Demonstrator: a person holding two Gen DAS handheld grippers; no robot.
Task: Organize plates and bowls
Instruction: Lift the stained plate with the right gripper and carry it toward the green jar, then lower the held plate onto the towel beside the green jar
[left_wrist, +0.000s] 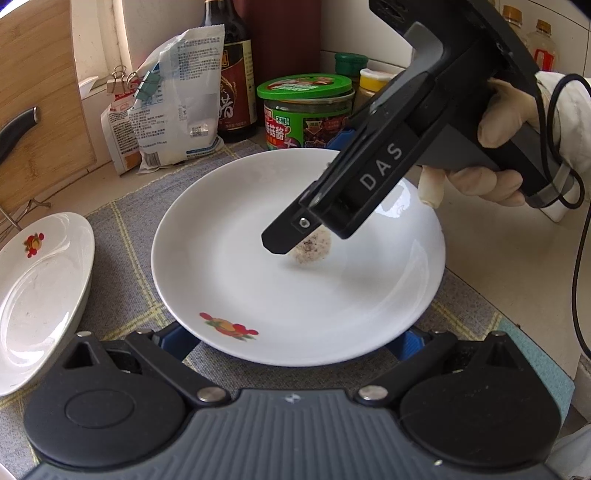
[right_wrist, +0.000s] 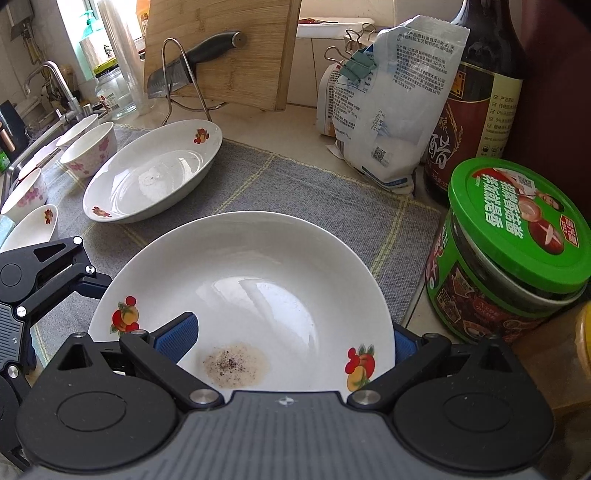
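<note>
Grey mat (right_wrist: 295, 177) bears plate (right_wrist: 258, 258) between right tool (right_wrist: 291, 332) fingers.

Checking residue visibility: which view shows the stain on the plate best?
Right wrist: the speckled stain lies fully exposed on the plate. In the left wrist view the right hand-held gripper covers part of it.

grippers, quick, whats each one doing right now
Left gripper: open, fingers spread either side of the white plate's near rim, holding nothing.
Right gripper: open over the same plate, holding nothing.
</note>
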